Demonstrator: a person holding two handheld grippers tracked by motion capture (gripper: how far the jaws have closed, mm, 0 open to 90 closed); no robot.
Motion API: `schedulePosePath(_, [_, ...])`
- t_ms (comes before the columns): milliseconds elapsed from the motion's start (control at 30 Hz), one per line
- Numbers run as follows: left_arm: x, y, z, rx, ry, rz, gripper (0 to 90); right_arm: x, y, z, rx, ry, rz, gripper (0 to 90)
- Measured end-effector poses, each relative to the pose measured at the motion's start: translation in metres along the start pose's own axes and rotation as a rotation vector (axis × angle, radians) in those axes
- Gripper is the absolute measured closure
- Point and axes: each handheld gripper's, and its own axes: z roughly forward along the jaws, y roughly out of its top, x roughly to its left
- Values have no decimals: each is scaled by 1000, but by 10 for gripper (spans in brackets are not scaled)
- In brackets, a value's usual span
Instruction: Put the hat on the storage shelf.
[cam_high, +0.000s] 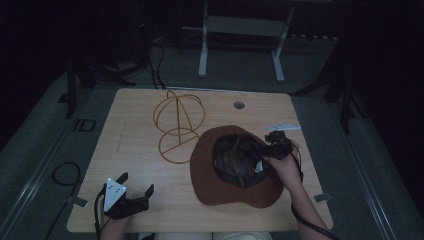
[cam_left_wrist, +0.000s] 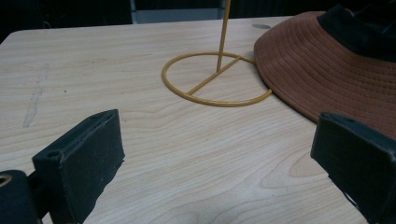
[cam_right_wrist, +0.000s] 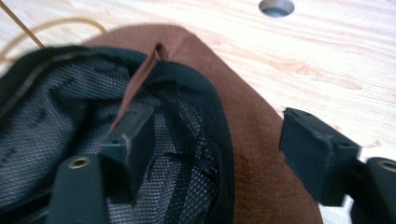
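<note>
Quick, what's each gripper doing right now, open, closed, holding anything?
Left gripper: open, empty, low over the table.
Right gripper: open, jaws straddling the rim of the upturned brown hat, not clamped.

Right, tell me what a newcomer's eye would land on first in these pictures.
First, the wide-brimmed brown fabric hat lying upside down right of centre on the pale wooden table, its black mesh lining facing up. The right gripper straddles its edge, one jaw inside the crown and one over the brim. Next, the yellow wire hat stand just left of the hat, and the open left gripper at the near left corner.
</note>
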Motion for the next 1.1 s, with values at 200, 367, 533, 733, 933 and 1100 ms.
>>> schedulePosePath(200, [1,-1,-1,3,1,5,29,0,0,14,38,-6,-11,357])
schedulePosePath(367, [2,-1,-3,1,7,-7,28,5,-4,27,89,-64,-75,414])
schedulePosePath(533, [0,0,-4,35,-13,-20,29,10,-10,36,110,-131,-142,525])
schedulePosePath(733, [-4,1,-4,51,-19,-8,55,15,-11,40,122,-186,-191,623])
schedulePosePath(933, [-6,1,-3,58,-27,-6,54,17,-15,49,137,-244,-230,794])
schedulePosePath(1100, [-5,2,-4,66,-15,-28,55,15,-13,42,100,-260,-188,838])
